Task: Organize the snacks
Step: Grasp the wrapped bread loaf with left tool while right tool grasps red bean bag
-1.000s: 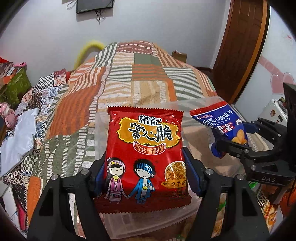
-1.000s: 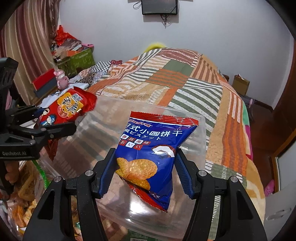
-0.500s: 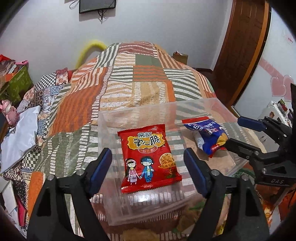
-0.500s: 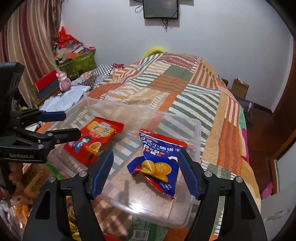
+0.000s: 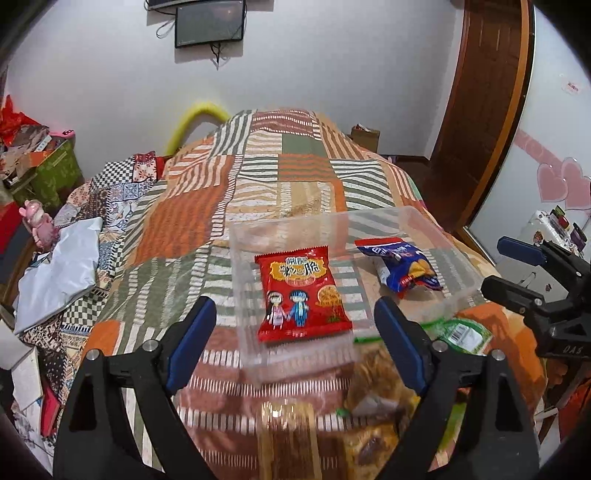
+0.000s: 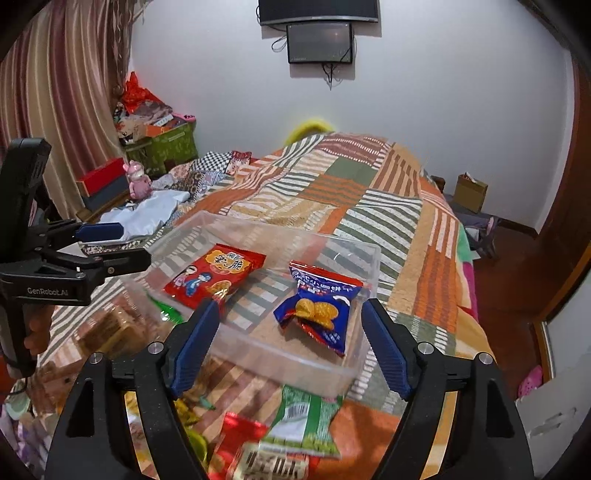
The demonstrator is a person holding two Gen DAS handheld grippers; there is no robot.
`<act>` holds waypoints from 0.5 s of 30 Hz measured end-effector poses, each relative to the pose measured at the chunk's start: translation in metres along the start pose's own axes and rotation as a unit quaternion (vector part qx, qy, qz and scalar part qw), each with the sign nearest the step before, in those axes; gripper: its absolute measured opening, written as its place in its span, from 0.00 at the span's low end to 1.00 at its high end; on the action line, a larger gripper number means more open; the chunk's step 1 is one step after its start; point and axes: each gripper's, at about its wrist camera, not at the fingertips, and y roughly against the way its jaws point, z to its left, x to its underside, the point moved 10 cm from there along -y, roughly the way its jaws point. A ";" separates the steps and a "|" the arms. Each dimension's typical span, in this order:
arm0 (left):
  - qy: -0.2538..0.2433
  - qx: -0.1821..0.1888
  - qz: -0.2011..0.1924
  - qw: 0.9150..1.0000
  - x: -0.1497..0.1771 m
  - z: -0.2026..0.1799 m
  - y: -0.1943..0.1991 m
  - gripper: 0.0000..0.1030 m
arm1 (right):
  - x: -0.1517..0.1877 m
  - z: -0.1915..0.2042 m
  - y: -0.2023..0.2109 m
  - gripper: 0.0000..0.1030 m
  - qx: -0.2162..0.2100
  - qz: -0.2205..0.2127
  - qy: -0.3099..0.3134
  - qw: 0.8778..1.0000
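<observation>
A bedroom w/ a patchwork quilt bed (image 5: 295, 177), wall-mounted screen (image 5: 209, 21) and wooden door behind; a clear plastic bin (image 5: 439, 236) sits on the quilt near the bed's foot, holding two packets side by side: a red noodle-snack packet (image 5: 301, 295) lying flat, long axis running away from the camera, and a blue biscuit packet (image 6: 319, 308), crumpled, to its right; left gripper (image 5: 291, 330) hangs just short of the bin's near wall, jaws wide apart and empty, red packet dead ahead between them; right gripper (image 6: 286, 343) likewise spread and empty, blue packet straight in front; neither touches bin or packet. More loose snacks lie on the near side, below the jaws: a green-wrapped packet (image 6: 304, 421) just outside the bin's near wall, close under the right gripper, plus a blurred red wrapper (image 6: 240, 439) and brownish packs (image 5: 376, 376) nearer the left. Judged next: drop back and down for another loose snack; green one lies nearest the right side, its long axis approx. in line w/ the jaws; the bin's near wall is the thing to clear on the way back in.
</observation>
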 end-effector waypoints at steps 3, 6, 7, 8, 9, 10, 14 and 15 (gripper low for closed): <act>-0.004 -0.006 -0.005 1.000 0.010 0.001 0.014 0.88 | 0.007 0.001 0.006 0.76 -0.002 -0.001 -0.005 1.000; -0.005 -0.011 -0.003 1.000 0.023 0.002 0.020 0.89 | 0.018 -0.001 0.010 0.77 0.001 0.003 -0.009 1.000; -0.004 -0.012 0.001 1.000 0.029 0.002 0.021 0.89 | 0.023 -0.002 0.010 0.77 0.002 0.007 -0.011 1.000; -0.004 -0.013 0.004 1.000 0.034 0.002 0.021 0.89 | 0.027 -0.003 0.010 0.77 0.002 0.011 -0.014 1.000; -0.003 -0.013 0.007 1.000 0.040 0.003 0.021 0.89 | 0.031 -0.004 0.009 0.77 0.002 0.016 -0.016 1.000; -0.002 -0.013 0.012 1.000 0.046 0.003 0.021 0.89 | 0.036 -0.005 0.009 0.77 0.002 0.021 -0.019 1.000; 0.000 -0.016 0.026 1.000 0.068 0.005 0.020 0.89 | 0.060 -0.007 0.007 0.77 0.003 0.044 -0.031 0.999; 0.001 -0.016 0.029 0.999 0.073 0.005 0.019 0.89 | 0.066 -0.006 0.007 0.77 0.001 0.048 -0.032 0.998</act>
